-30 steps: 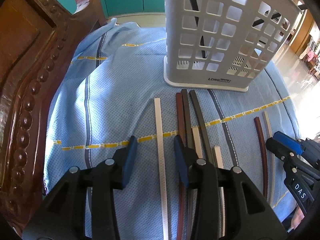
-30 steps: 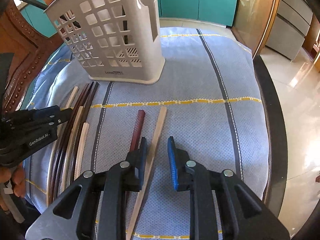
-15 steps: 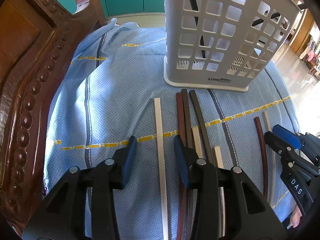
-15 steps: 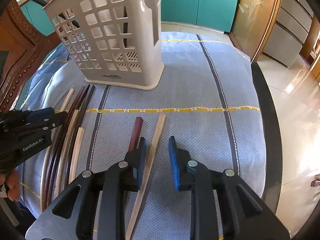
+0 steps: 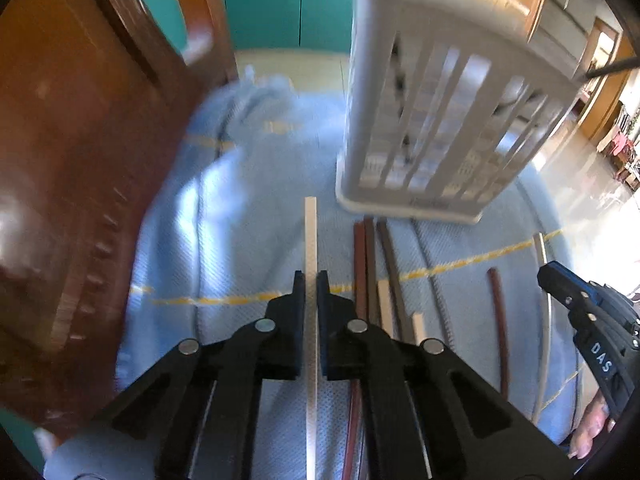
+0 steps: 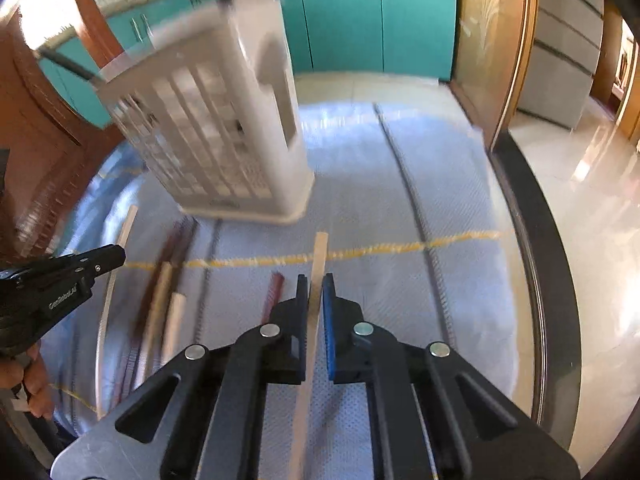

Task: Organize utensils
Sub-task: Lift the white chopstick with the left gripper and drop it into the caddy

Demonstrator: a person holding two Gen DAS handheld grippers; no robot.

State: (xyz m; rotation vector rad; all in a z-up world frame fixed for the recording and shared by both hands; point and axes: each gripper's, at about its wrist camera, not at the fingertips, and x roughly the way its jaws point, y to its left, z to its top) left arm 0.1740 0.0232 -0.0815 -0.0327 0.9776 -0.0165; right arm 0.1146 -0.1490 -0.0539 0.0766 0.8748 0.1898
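My left gripper (image 5: 311, 280) is shut on a white chopstick (image 5: 310, 236) that points toward the grey lattice utensil basket (image 5: 440, 128). My right gripper (image 6: 316, 282) is shut on a pale wooden chopstick (image 6: 320, 252), its tip short of the basket (image 6: 224, 136). Several dark brown and pale chopsticks (image 5: 372, 276) lie on the blue cloth right of my left gripper; they also show in the right wrist view (image 6: 160, 292). A dark red chopstick (image 6: 274, 292) lies just left of my right gripper. Both views are motion-blurred.
A carved wooden chair back (image 5: 80, 168) rises at the left. The blue striped cloth (image 6: 400, 184) covers a round table with a dark rim (image 6: 548, 280) at the right. Teal cabinets (image 6: 360, 20) stand behind. Dark utensils stick out of the basket.
Both grippers have closed, the left on the white chopstick and the right on the pale wooden one. Both cameras have tilted up and moved, blurring the views.
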